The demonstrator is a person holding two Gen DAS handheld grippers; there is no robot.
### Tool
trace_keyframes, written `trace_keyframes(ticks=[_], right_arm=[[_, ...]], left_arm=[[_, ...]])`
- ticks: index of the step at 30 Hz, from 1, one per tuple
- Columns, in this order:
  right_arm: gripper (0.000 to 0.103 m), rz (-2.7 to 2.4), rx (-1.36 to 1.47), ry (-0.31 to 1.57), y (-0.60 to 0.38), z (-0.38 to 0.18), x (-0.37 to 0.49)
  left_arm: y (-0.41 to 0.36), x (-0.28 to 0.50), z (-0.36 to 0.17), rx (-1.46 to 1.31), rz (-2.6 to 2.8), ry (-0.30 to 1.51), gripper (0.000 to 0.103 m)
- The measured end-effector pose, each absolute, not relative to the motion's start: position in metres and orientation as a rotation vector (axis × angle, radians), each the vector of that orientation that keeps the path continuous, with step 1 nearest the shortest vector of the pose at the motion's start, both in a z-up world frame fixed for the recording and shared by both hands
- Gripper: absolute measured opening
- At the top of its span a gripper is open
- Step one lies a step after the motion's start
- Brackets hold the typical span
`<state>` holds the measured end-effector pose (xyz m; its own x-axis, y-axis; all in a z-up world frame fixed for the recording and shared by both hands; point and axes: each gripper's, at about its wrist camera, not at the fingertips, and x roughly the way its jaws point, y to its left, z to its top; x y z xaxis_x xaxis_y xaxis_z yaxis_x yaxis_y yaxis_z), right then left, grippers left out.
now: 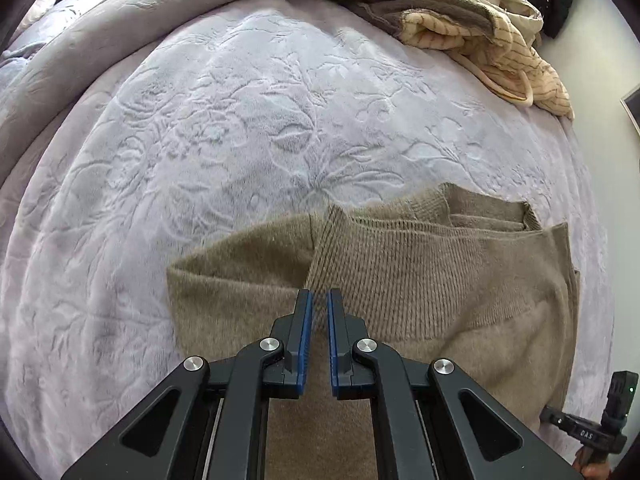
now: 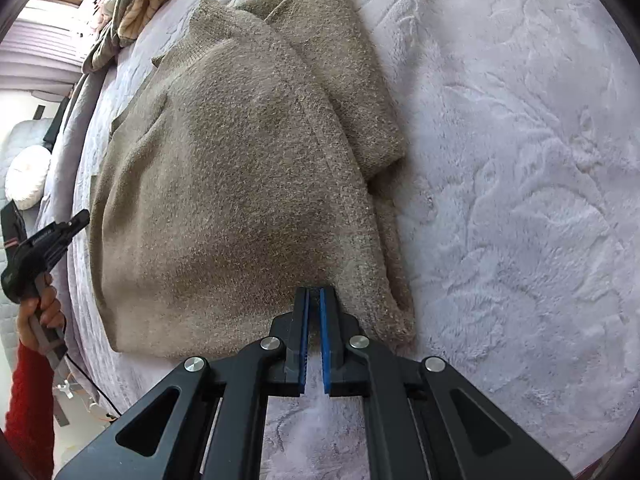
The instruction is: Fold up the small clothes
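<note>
In the left wrist view, the left tongs (image 1: 319,300) were closed on a ribbed edge of the tan sweater (image 1: 440,280), which lay in the lower right of the frame on the lilac bedspread (image 1: 200,140). To fold well, that pinched hem probably needed to be carried flat and level so the knit did not bunch. A heap of other clothes (image 1: 480,32) sat at the upper right.

In the right wrist view, the right tongs (image 2: 314,296) were closed on the sweater's near edge at lower centre. Only this view showed the whole garment with a sleeve (image 2: 340,80) already laid across, and a hand (image 2: 44,308) in a red sleeve (image 2: 28,408) at the lower left.
</note>
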<state>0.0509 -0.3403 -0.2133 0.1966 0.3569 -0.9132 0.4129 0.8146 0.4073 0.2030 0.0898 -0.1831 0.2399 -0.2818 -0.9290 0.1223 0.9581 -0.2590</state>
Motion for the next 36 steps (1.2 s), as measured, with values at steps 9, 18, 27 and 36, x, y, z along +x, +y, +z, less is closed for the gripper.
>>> trace_keyframes(ticks=[9, 18, 27, 36], right_arm=[[0.004, -0.033, 0.699, 1.409, -0.344, -0.215, 0.05], [0.004, -0.028, 0.681, 1.416, -0.343, -0.213, 0.052], [0.004, -0.023, 0.66, 1.416, -0.34, -0.215, 0.051], [0.008, -0.032, 0.656, 1.412, -0.335, -0.204, 0.05]], left_arm=[[0.086, 0.204, -0.179, -0.093, -0.262, 1.265, 0.087], [0.093, 0.224, -0.205, -0.248, -0.308, 1.344, 0.012], [0.13, 0.226, -0.223, -0.207, -0.179, 1.321, 0.004], [0.126, 0.185, -0.171, -0.123, -0.192, 1.268, 0.005]])
